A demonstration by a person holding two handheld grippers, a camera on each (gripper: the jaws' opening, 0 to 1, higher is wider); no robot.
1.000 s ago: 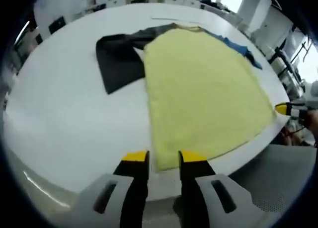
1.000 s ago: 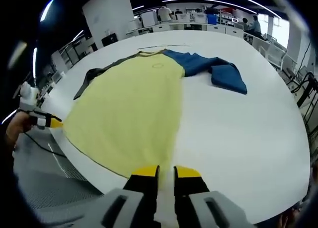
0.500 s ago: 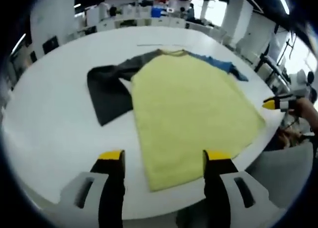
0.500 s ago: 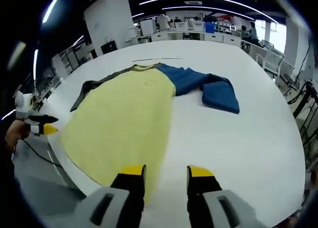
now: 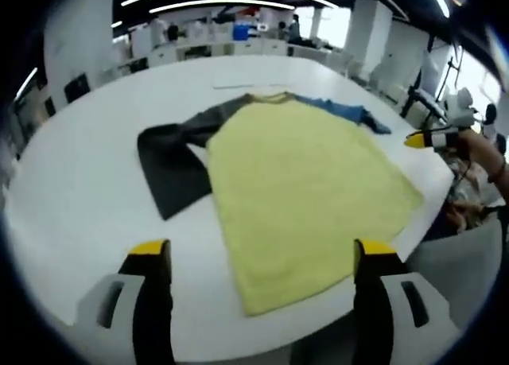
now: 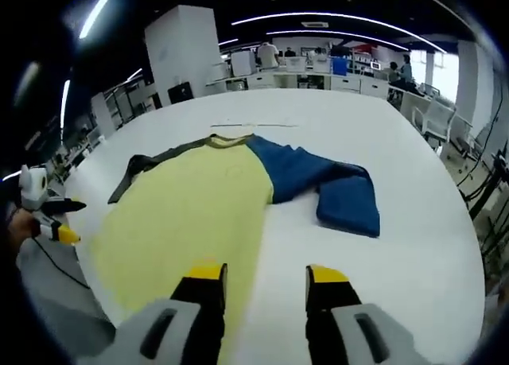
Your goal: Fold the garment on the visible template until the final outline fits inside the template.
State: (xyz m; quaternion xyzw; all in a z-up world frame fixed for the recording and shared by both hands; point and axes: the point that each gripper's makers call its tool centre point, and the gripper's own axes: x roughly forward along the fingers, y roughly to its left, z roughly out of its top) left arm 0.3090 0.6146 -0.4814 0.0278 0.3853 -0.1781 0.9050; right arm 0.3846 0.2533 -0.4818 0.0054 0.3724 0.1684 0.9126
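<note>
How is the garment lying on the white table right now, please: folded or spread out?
Spread, not yet folded: the garment lies flat, its yellow body open, the dark sleeve out to one side and the blue sleeve to the other.

Place: a large open lab or workshop hall.
Signs: a big white table [image 6: 413, 246] ahead of the gripper, rows of benches [image 6: 286, 77] beyond, ceiling light strips [image 6: 334, 19] overhead.

We see the garment [image 5: 302, 182] spread flat on the counter [image 5: 71, 198], hem nearest us, collar at the far end. One sleeve [image 5: 171, 162] lies out to its left, the other sleeve [image 6: 342, 194] to its right.
</note>
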